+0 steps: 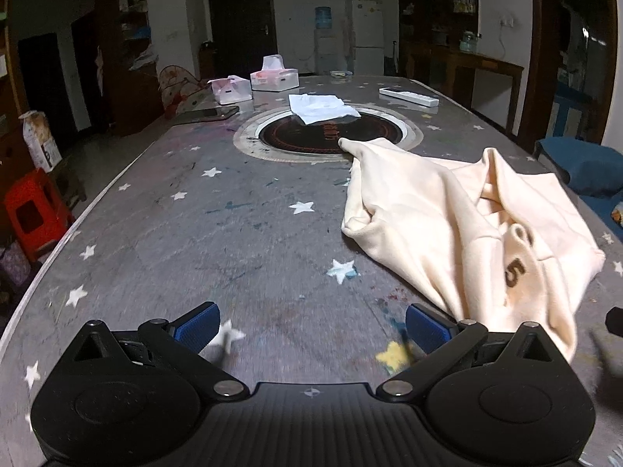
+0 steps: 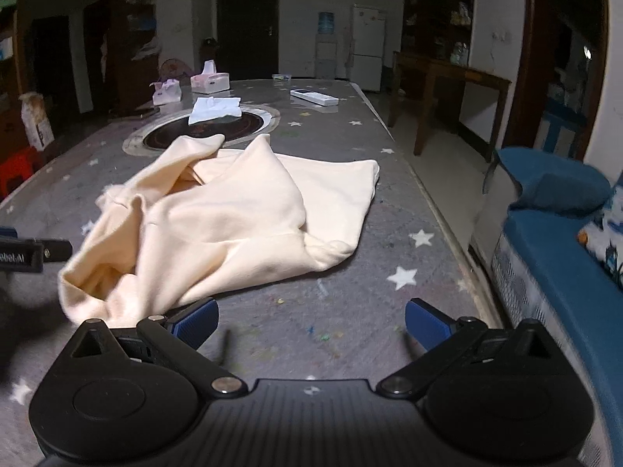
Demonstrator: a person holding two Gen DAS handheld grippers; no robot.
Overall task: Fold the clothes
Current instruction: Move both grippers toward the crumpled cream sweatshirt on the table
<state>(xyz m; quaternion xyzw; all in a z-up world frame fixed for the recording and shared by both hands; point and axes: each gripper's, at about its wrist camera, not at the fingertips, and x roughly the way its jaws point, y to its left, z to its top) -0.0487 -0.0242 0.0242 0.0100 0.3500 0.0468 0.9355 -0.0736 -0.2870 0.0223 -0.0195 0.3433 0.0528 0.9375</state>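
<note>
A cream sweatshirt (image 1: 459, 225) with a brown "5" on it lies crumpled on the grey star-patterned table (image 1: 194, 233). In the left wrist view it is to the right of my left gripper (image 1: 311, 330), which is open and empty, its right pad near the hem. In the right wrist view the sweatshirt (image 2: 233, 218) lies ahead and to the left of my right gripper (image 2: 311, 327), which is open and empty. The left gripper's tip shows at that view's left edge (image 2: 35, 255).
A folded white cloth (image 1: 321, 107) lies on a round black hotplate (image 1: 331, 132) set in the table's middle. Tissue boxes (image 1: 274, 78), a phone (image 1: 206, 114) and a white remote (image 1: 409, 96) are at the far end. A blue sofa (image 2: 564, 241) stands right of the table.
</note>
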